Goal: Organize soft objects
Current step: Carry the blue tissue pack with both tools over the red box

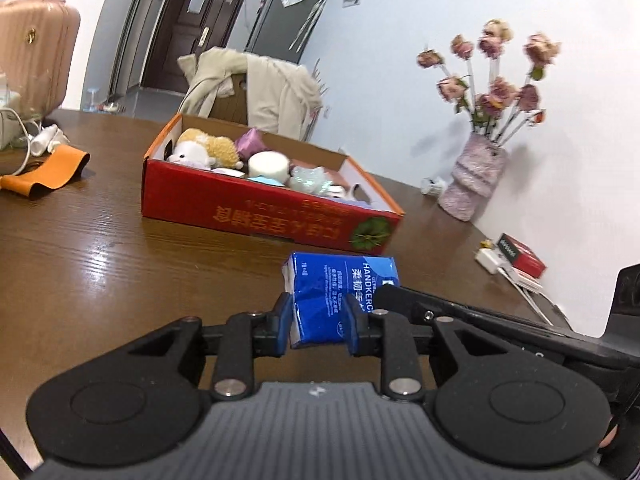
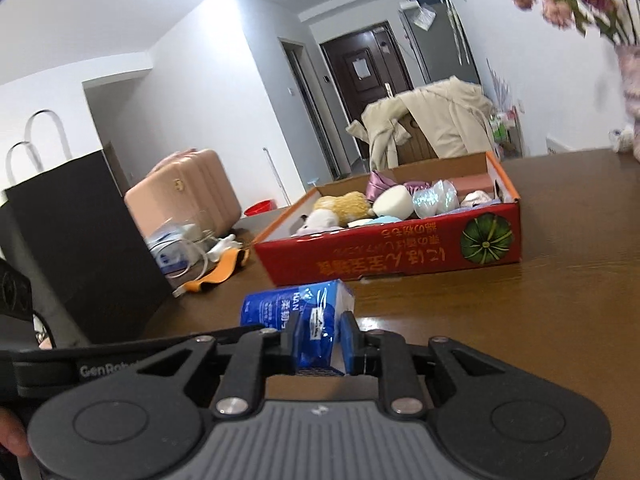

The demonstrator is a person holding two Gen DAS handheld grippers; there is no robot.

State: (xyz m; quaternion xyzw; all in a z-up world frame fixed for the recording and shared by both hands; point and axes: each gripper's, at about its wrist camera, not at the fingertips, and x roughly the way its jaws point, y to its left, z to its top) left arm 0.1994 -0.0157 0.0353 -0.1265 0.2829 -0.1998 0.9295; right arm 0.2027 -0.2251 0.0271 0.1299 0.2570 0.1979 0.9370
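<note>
Above table (image 1: 100,248): both hand-held grippers clamp blue tissue pack (image 1: 340,280).

Brown wooden table (image 1: 100,248): red cardboard box (image 1: 256,210) ahead of the tool; orange leather strap (image 1: 48,174) ahead-left; pink vase (image 1: 474,184) and red-black packet (image 1: 522,258) ahead-right; black paper bag (image 2: 80,248) left.
</note>
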